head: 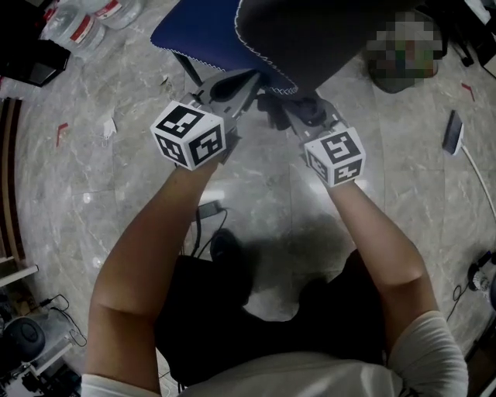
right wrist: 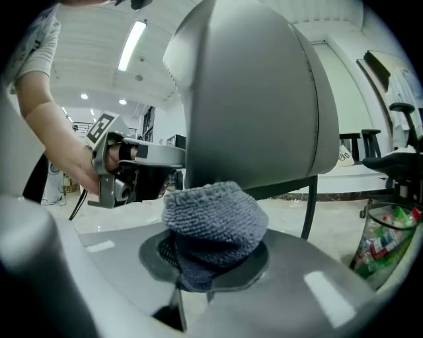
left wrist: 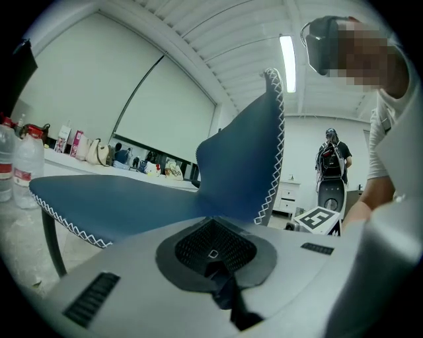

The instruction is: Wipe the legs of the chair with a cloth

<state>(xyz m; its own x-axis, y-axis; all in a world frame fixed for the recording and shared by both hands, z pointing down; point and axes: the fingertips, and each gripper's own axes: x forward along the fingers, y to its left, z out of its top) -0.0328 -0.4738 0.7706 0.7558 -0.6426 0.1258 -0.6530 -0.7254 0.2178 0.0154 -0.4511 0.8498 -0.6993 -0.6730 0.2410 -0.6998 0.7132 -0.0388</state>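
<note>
rough cloth (right wrist: 213, 214), glossy floor (head: 260, 190)

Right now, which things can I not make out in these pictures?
- Legs: head view, the seat covers most of them.
- Whether the cloth in the right claw touches the chair: right gripper view, the cloth blocks that spot.
- Bottles: left gripper view, partly cut off by the left edge.

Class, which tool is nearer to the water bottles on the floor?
Left. The left tool sits by the blue chair, on the same side as the water bottles. The right tool, gripping the gray cloth, is farther from them.
</note>
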